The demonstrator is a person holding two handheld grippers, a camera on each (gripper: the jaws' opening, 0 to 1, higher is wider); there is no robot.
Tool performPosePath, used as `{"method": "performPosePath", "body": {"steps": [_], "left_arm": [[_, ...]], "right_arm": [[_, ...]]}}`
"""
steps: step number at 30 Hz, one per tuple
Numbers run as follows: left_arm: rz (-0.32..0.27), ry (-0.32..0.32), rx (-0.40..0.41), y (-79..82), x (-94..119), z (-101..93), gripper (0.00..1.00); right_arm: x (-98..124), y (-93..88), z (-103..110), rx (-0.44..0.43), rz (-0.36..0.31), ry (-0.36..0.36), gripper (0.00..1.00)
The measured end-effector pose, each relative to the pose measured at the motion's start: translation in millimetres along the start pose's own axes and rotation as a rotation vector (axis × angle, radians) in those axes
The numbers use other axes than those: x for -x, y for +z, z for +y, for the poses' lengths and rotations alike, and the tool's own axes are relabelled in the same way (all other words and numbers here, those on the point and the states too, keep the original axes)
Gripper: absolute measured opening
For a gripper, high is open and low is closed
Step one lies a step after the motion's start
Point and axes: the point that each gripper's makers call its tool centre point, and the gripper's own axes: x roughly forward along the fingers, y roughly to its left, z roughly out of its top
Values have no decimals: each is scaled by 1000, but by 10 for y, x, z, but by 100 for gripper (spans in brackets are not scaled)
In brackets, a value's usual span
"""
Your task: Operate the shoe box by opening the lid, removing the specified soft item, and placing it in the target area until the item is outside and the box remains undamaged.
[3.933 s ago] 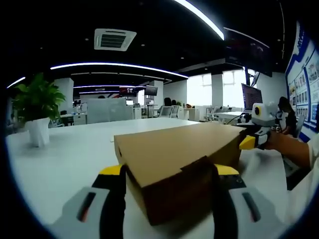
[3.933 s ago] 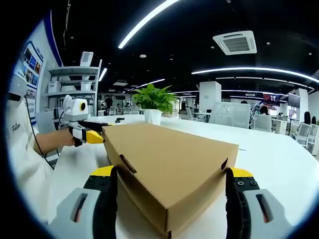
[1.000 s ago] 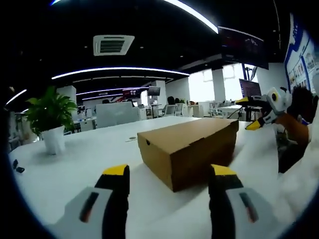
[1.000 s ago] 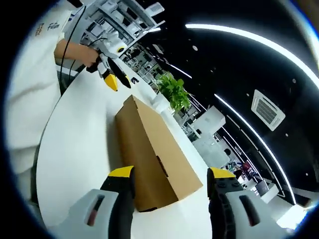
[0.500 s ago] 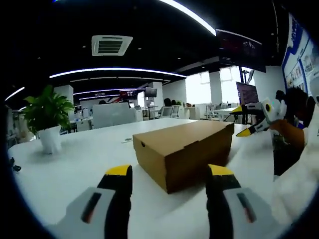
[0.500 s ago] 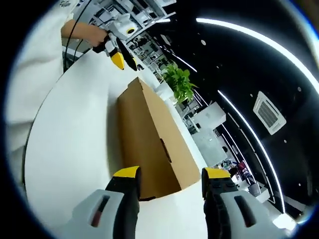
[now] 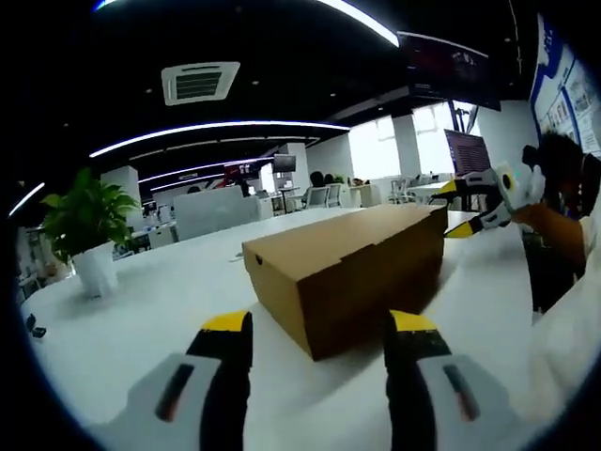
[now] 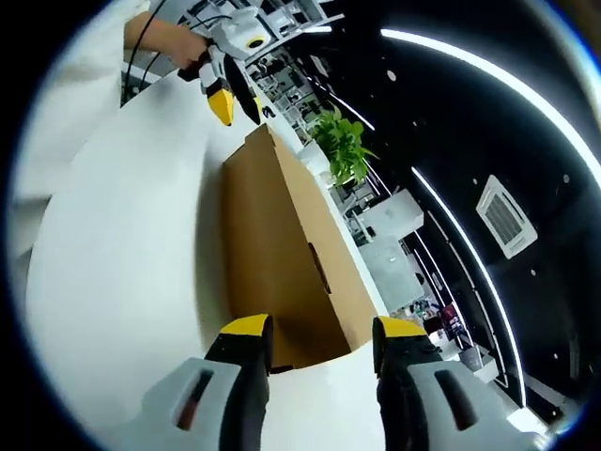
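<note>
- Brown rectangular cardboard shoe box (image 7: 352, 266), lid on and closed; it rests flat on the white table (image 7: 131, 310), one short end turned toward the left gripper view. In the right gripper view the same box (image 8: 277, 244) runs lengthwise away from the camera, a small dark slot on its side wall.
- Left gripper (image 7: 317, 331), grey body with yellow-tipped jaws: jaws apart and holding nothing, set just short of the box's near end, the box corner lying between them. In the right gripper view it (image 8: 233, 98) is held in a hand (image 8: 167, 39) near the box's far end, its jaws slightly parted.
- Right gripper (image 8: 313, 334), same make: jaws apart and holding nothing, close to the near end of the box; contact cannot be judged. In the left gripper view it (image 7: 467, 204) hangs beside the box's far corner.
- Green potted plant in a white pot (image 7: 84, 230): stands on the table, well apart from the box; beyond the box (image 8: 343, 141) in the right gripper view.
- Ceiling air vent (image 7: 199, 81) overhead.
</note>
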Motion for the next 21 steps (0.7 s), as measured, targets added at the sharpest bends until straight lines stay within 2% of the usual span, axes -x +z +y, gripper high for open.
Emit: {"method": "performPosePath", "body": {"steps": [3, 7, 11, 13, 18, 21], "left_arm": [[3, -12, 2, -39, -2, -36, 56], [8, -18, 17, -85, 10, -28, 55], [-14, -17, 58, -30, 14, -13, 54], [-19, -14, 52, -6, 15, -13, 54], [-8, 0, 11, -34, -3, -18, 47], [-5, -1, 12, -67, -50, -46, 47]], "right_arm": [[10, -14, 0, -9, -1, 0, 43], [9, -44, 13, 29, 22, -7, 42], [-6, -31, 31, 46, 24, -7, 40], [-12, -37, 27, 65, 35, -14, 34], [-32, -57, 36, 112, 77, -10, 32], [-33, -54, 27, 107, 90, -6, 32]]}}
